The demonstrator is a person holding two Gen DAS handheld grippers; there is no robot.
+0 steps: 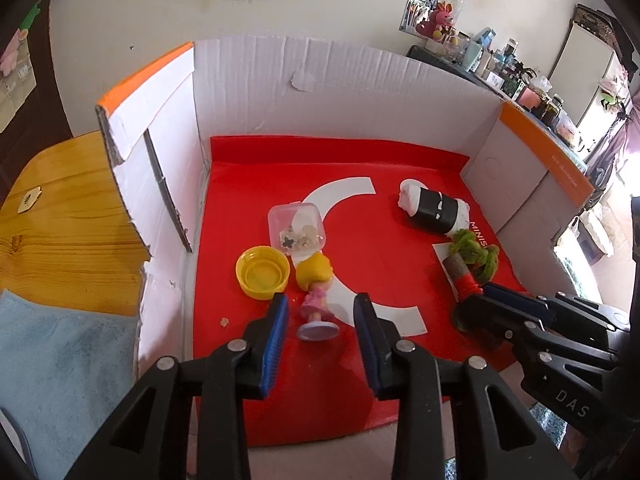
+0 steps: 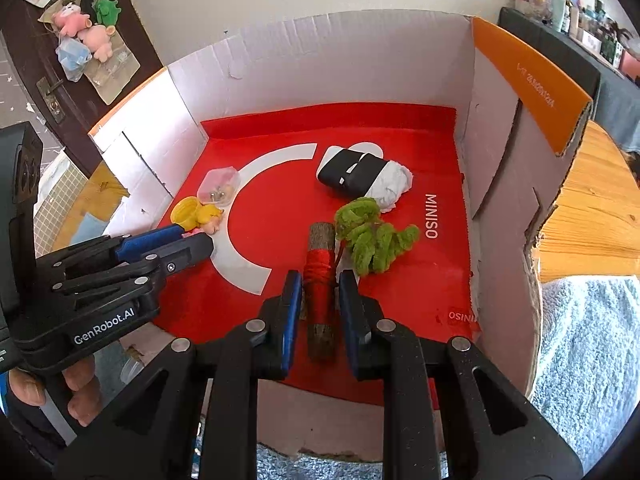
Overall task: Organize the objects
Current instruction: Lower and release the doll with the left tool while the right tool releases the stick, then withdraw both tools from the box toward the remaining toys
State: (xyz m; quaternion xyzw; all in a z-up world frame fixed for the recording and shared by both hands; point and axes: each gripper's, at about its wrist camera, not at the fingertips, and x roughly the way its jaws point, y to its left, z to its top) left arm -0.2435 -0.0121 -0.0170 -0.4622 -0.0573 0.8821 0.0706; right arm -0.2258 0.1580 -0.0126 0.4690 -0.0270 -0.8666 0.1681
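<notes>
Red mat (image 1: 256,360) inside a white cardboard box (image 1: 240,80), doll (image 1: 316,300) lying at its middle. Left of the doll, a yellow cap (image 1: 262,272). Left gripper (image 1: 320,316) gapes wide around the doll, not touching; it could roll away. Right of the doll, right gripper (image 2: 318,300) straddles the stick (image 2: 320,280), open, no grip yet.
</notes>
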